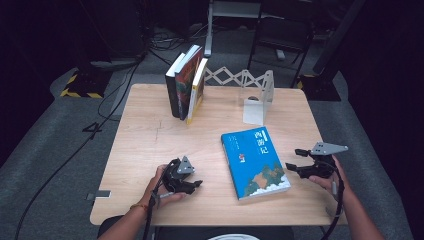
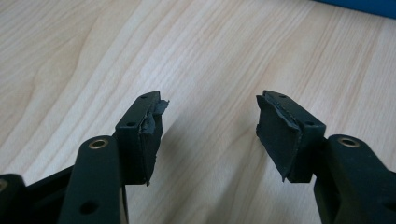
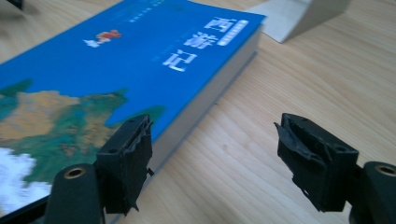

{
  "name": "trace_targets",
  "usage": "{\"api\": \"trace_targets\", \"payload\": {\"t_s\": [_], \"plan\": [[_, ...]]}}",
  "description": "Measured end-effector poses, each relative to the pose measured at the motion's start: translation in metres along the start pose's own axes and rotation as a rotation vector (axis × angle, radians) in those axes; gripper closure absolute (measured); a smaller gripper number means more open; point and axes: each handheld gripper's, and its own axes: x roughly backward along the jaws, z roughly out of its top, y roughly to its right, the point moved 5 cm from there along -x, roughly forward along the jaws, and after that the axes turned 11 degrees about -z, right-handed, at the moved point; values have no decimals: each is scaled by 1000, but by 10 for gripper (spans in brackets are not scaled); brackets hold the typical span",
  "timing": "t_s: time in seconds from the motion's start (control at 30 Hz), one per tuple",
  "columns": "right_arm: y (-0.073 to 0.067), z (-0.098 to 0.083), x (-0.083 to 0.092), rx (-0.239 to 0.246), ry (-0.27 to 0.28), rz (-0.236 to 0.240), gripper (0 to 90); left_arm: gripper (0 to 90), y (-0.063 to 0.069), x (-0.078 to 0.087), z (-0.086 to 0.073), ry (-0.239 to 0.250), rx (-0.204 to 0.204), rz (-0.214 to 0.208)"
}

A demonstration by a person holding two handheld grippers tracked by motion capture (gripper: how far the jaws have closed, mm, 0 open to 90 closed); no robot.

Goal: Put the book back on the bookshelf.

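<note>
The right gripper (image 1: 295, 159) hovers with jaws apart and empty at the long edge of a blue book (image 1: 255, 162), which lies flat on the tabletop (image 1: 145, 145). The left gripper (image 1: 192, 186), also spread and holding nothing, sits low over bare wood. 3 books (image 1: 186, 82) stand upright beyond.

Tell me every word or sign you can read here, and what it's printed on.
"西游记": large white title on the cover of the blue book lying flat on the table.
Smaller print and the little red emblem on that cover: too blurred to read.
Covers and spines of the standing books: too small to read.
</note>
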Motion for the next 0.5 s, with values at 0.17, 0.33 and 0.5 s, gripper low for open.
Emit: {"api": "trace_targets", "payload": {"t_s": [0.17,0.33,0.5], "plan": [[-14,-1,-7,31,-27,48,256,382,3,0,-6,0,6,-25],[-24,-6,-16,56,-76,104,219,344,3,-3,-5,21,-4,-30],[-24,-12,-19,-1,-78,188,188,305,1,-8,-2,37,-17,-35]]}}
